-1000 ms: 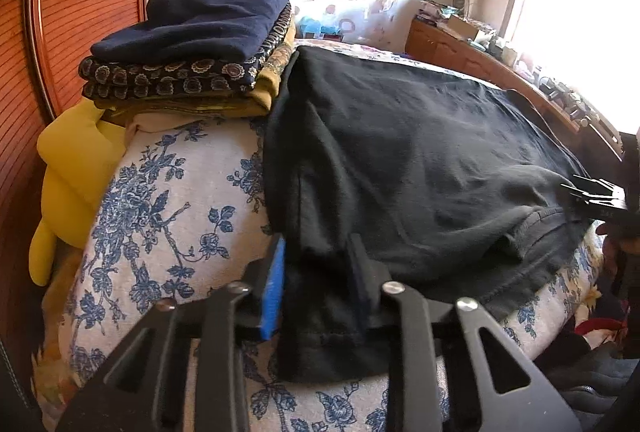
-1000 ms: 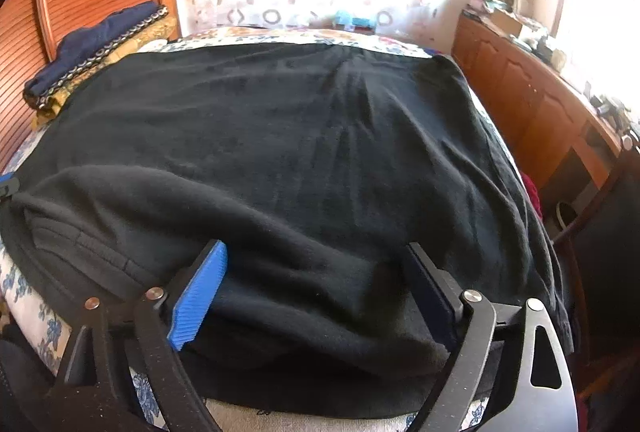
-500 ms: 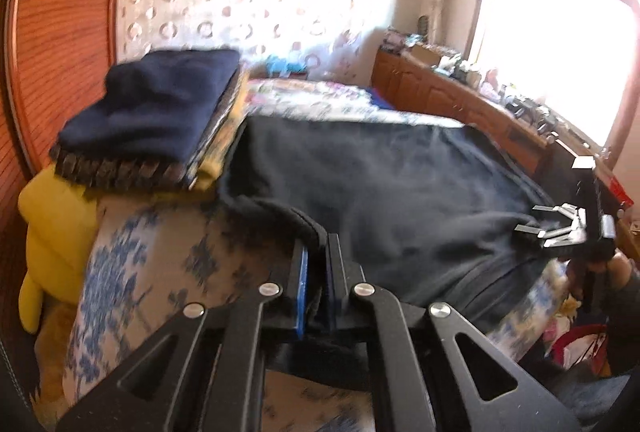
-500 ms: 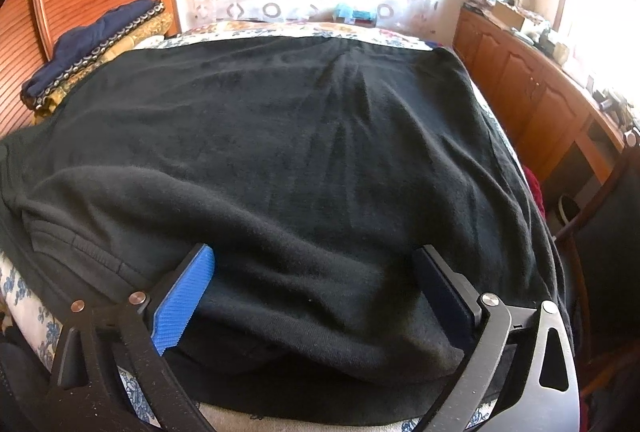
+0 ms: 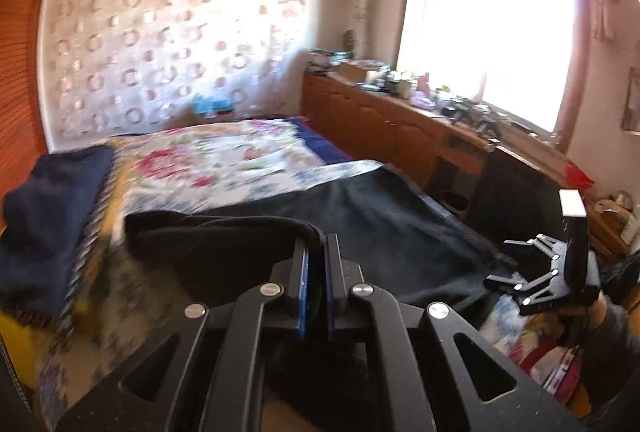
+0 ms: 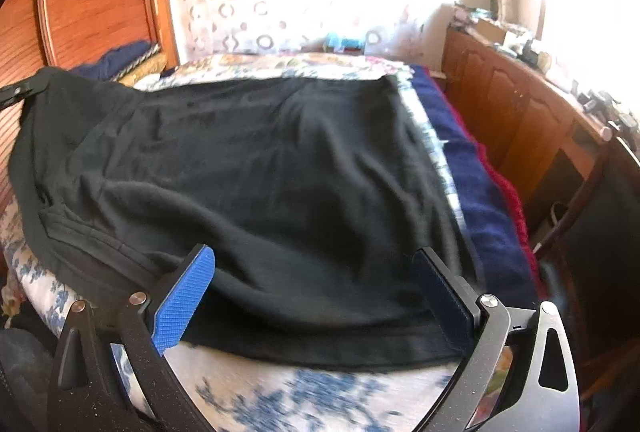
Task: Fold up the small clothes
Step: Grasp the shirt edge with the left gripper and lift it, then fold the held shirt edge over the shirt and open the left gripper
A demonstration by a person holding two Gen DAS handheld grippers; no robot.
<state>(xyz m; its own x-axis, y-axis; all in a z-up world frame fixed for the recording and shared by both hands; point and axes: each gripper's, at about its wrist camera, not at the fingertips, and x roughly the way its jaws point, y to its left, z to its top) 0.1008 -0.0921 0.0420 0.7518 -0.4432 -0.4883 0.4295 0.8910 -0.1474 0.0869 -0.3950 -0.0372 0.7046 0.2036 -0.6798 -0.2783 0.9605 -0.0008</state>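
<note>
While the left gripper (image 5: 316, 252) pinches a fold of the black garment (image 6: 256, 167) between its 2 blue pads, with barely a slit between them, the right gripper (image 6: 316, 292) stands wide open over the near hem, gripping nothing. The cloth bulges up between its 2 spread fingers, and whether they press on it cannot be told.

The garment lies spread across the bed (image 6: 280, 392), covering most of the floral sheet. Its left corner is raised off the sheet where the left gripper holds it, and the cloth slopes down from there to the mattress. In the right wrist view that held corner shows at the far left edge, with the tip of the left gripper (image 6: 16, 93) just beside it. In the left wrist view the right gripper (image 5: 532, 280) sits at the garment's (image 5: 360, 228) right edge, near the side of the bed.

A stack (image 5: 48, 216) of folded clothes, dark blue on top, rests on the bed to the left, close to the raised corner. A wooden cabinet (image 5: 384, 127) runs along the right wall under a bright window (image 5: 488, 39).
</note>
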